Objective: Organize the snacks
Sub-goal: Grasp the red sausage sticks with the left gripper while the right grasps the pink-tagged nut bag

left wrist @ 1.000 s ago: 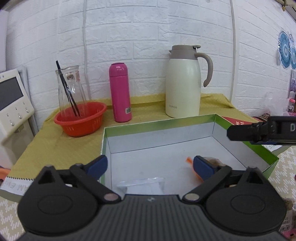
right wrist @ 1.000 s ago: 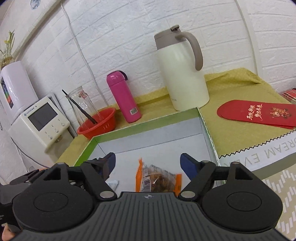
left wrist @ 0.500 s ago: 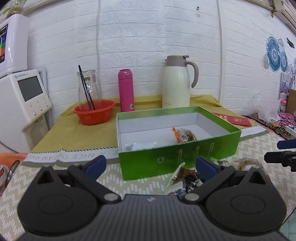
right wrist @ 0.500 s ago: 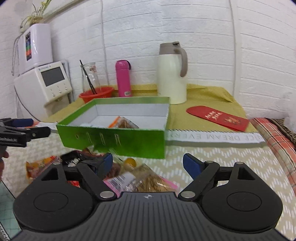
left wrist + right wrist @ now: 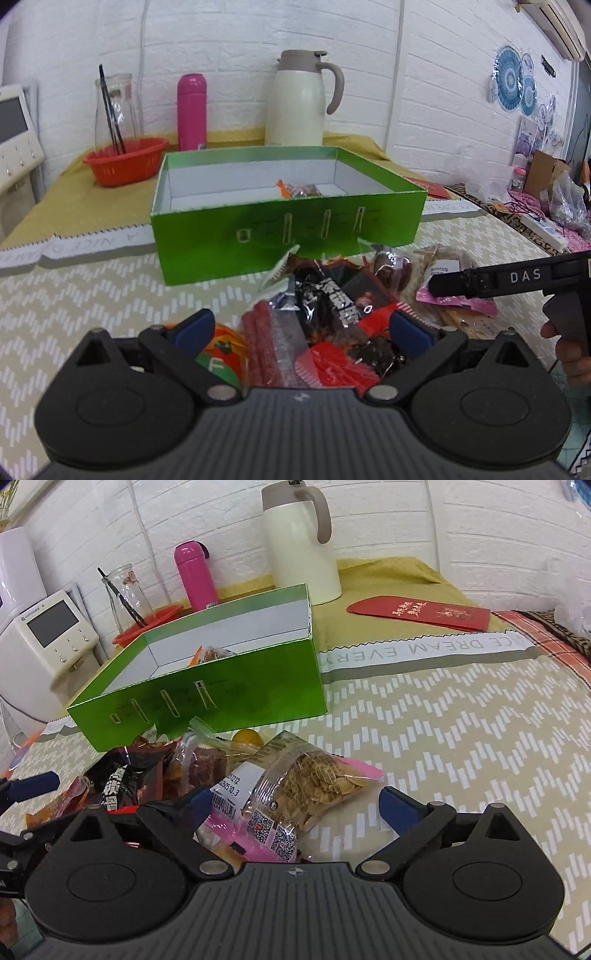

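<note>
A green box (image 5: 288, 236) sits on the table (image 5: 461, 738), and everything here is told from that box. The box is open on top and white inside. One small snack pack with an orange edge (image 5: 295, 190) lies inside it, near the back wall.

Just in front of the box lies a pile of snacks (image 5: 332, 295). In the pile are a pack of red sausage sticks (image 5: 258, 339), a black shiny pack (image 5: 328, 295) and a clear bag of seeds (image 5: 314, 779) with a white label. The bag of seeds lies on a pink pack (image 5: 236, 827). A small yellow fruit (image 5: 247, 736) sits right at the front wall of the box.

The left gripper (image 5: 301, 330) hangs over the pile in front of the box. Its two blue tips are wide apart and hold nothing. The sausage sticks lie between and below the tips.

The right gripper (image 5: 295, 806) is also in front of the box, a bit toward the box's right end. Its blue tips are wide apart too and grip nothing. The bag of seeds lies between them.

Behind the box stand a cream jug (image 5: 299, 99), a pink bottle (image 5: 191, 110) and a red basket (image 5: 125, 166) with a glass jar (image 5: 116, 107) in it. A red envelope (image 5: 417, 611) lies to the right of the box, on the yellow cloth (image 5: 388, 579).
</note>
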{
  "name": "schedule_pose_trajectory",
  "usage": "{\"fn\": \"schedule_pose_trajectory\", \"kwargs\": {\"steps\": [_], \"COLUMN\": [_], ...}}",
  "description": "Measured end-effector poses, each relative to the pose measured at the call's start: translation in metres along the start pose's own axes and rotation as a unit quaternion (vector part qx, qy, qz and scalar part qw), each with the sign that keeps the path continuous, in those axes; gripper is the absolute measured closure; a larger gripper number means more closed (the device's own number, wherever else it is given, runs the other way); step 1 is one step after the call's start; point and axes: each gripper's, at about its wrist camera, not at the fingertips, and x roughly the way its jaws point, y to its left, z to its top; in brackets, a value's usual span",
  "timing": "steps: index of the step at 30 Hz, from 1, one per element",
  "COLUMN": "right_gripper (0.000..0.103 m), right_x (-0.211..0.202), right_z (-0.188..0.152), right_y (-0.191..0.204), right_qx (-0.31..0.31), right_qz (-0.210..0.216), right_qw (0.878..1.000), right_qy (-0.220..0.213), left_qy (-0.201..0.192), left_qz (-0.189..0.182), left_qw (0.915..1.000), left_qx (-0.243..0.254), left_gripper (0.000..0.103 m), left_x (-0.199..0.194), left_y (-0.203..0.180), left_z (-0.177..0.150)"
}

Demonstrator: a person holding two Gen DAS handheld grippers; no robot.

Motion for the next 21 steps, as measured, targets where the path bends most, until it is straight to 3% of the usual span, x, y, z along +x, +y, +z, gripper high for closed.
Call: {"fn": "schedule_pose_trajectory", "kwargs": {"steps": [5, 6, 7, 11, 14, 16, 21], "right_gripper": [0.0, 0.0, 0.0, 0.0, 0.012, 0.026, 0.036], "right_x": [0.006, 0.006, 0.006, 0.004, 0.0, -0.001, -0.008], "right_z": [0.001, 0.001, 0.001, 0.0, 0.001, 0.001, -0.002], "right_y": [0.01, 0.013, 0.015, 0.013, 0.008, 0.007, 0.012], "right_qx": [-0.037, -0.046, -0.052, -0.051, -0.032, -0.025, -0.027], "right_qz": [-0.012, -0.014, -0.017, -0.015, -0.004, 0.004, -0.004], "right_qw": [0.999, 0.999, 0.998, 0.999, 0.999, 0.999, 0.999], "right_qy": [0.001, 0.0, -0.002, -0.011, -0.019, -0.021, -0.036], "left_qy": [0.011, 0.01, 0.012, 0.015, -0.002, -0.005, -0.015], "left_qz": [0.006, 0.003, 0.007, 0.021, 0.042, 0.045, 0.045], "left_qw": [0.9985, 0.9976, 0.9969, 0.9968, 0.998, 0.9983, 0.9979], "left_qx": [-0.053, -0.068, -0.077, -0.075, -0.048, -0.036, -0.044], "left_gripper": [0.036, 0.046, 0.067, 0.076, 0.094, 0.095, 0.096], "left_x": [-0.001, -0.002, -0.003, -0.006, -0.011, -0.013, -0.021], "left_y": [0.014, 0.019, 0.022, 0.026, 0.019, 0.016, 0.018], "left_z": [-0.001, 0.0, 0.0, 0.001, 0.001, 0.001, -0.002]}}
